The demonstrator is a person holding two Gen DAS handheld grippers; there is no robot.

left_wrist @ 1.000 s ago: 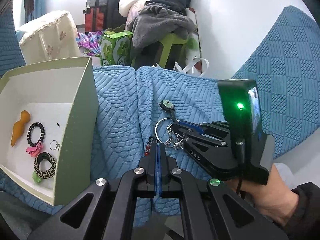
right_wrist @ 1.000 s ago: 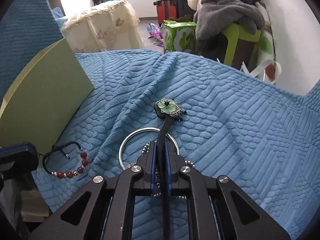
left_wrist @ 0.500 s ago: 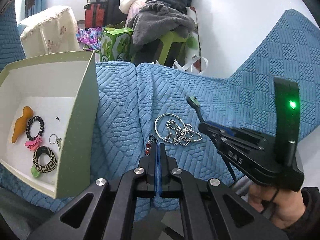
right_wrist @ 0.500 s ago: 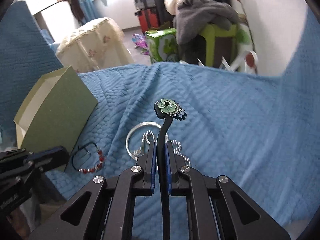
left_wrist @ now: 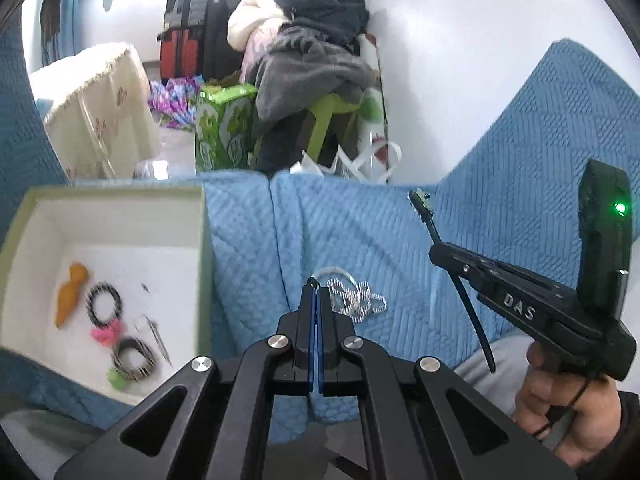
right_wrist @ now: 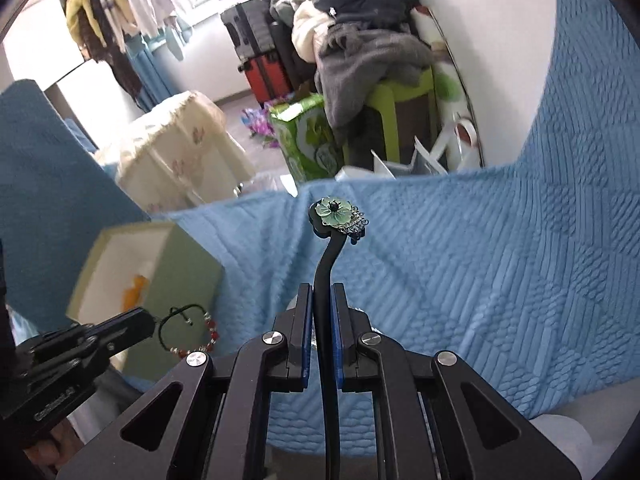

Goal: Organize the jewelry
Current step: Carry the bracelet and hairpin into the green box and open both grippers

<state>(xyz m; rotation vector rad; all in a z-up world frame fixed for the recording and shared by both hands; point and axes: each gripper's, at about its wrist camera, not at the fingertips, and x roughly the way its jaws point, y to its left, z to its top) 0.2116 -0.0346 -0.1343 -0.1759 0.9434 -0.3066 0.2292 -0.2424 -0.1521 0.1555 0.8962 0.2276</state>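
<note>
**Flower hair stick clamped in the right claw**

A black curved hair stick [right_wrist: 326,276], topped by a pale green flower with a silver fringe, was gripped by the right claw [right_wrist: 322,300] and held above the blue sofa cover [right_wrist: 480,264]. The left claw [left_wrist: 315,300] was seen pressed shut. A green box [left_wrist: 100,216] was seen to its left.

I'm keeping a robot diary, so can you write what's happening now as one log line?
right gripper: shut on flower hairpin, held above sofa | left gripper: shut, holds nothing visible | box: open | chain: on sofa
</note>
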